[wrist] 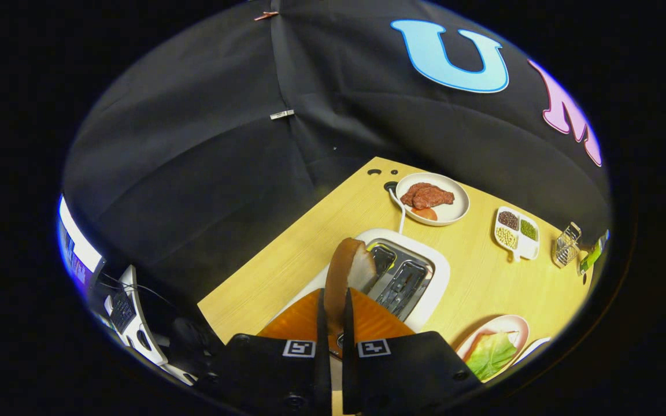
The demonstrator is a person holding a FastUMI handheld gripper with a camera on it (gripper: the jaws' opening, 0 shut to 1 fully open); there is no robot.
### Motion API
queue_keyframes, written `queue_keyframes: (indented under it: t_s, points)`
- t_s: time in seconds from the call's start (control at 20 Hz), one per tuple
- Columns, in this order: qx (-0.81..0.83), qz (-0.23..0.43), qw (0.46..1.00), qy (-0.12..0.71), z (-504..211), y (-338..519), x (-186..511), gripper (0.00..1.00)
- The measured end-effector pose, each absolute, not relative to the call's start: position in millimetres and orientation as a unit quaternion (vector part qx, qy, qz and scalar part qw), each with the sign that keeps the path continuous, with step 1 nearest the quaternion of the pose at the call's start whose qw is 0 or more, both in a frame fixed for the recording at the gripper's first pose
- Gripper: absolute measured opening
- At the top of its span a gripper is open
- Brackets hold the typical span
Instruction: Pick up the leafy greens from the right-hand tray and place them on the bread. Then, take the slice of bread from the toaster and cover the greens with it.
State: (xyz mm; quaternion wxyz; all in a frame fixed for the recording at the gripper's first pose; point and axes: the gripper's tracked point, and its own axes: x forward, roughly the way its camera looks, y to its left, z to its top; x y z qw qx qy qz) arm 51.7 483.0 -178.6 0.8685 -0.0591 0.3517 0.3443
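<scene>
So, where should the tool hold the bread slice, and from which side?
Across its two flat faces, coming from above the toaster. The bread slice is thin and stands on edge; the tool pinches it this way now, one finger on each face.

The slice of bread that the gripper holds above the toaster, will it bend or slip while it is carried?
The bread slice stands straight up from the gripper, so it is probably stiff. Both fingers pinch only its lower edge, so it might pivot if swung fast. It looks thin, likely light for its size.
</scene>
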Motion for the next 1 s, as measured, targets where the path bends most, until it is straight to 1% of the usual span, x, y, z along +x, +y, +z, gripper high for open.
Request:
queue_keyframes:
  t_s: [0.25,0.45,0.6,0.75,1.0]
  points:
    - [-0.001,0.333,0.881,0.336,-140,460,61,0.11]
    - [0.038,0.314,0.895,0.314,-105,423,78,0.11]
    - [0.053,0.302,0.903,0.301,-92,392,87,0.11]
    - [0.037,0.288,0.912,0.288,-97,354,92,0.12]
    - [0.066,0.259,0.911,0.314,-126,299,92,0.11]
